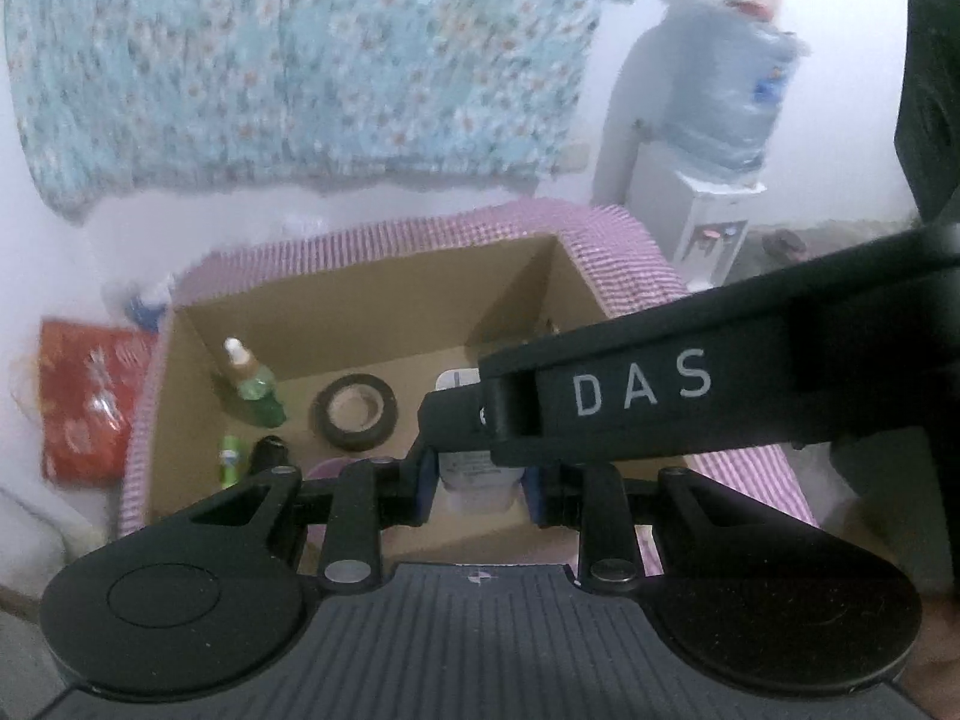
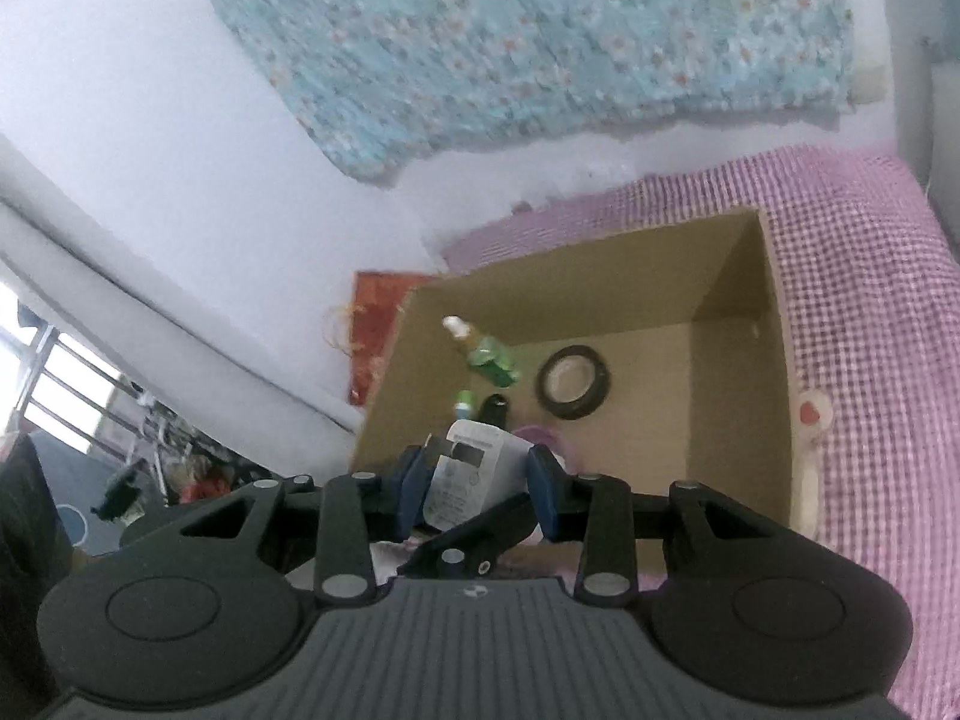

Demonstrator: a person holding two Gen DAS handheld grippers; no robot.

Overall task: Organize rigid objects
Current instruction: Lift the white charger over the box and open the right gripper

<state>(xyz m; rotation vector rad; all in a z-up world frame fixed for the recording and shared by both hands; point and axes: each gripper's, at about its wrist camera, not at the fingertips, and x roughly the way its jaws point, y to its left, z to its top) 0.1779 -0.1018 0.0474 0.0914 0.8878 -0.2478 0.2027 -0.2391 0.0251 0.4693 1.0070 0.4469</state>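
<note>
A white bottle (image 2: 471, 468) with a printed label hangs above the near edge of an open cardboard box (image 2: 738, 408). My right gripper (image 2: 477, 492) is shut on it, blue pads on both sides. In the left wrist view my left gripper (image 1: 480, 495) is shut on the lower end of the same white bottle (image 1: 480, 480), and the right gripper's black finger (image 1: 630, 390) crosses in front of it. Inside the box lie a green bottle (image 1: 255, 387) with a white cap, a black tape roll (image 1: 357, 411), a small green tube (image 1: 229, 459) and a black item (image 1: 270, 450).
The box stands on a pink checked cloth (image 2: 870, 312). A small item with a red heart (image 2: 810, 414) lies on the cloth right of the box. A red bag (image 1: 84, 402) sits left of the box and a water dispenser (image 1: 714, 222) behind it. A floral cloth (image 1: 300, 60) hangs on the wall.
</note>
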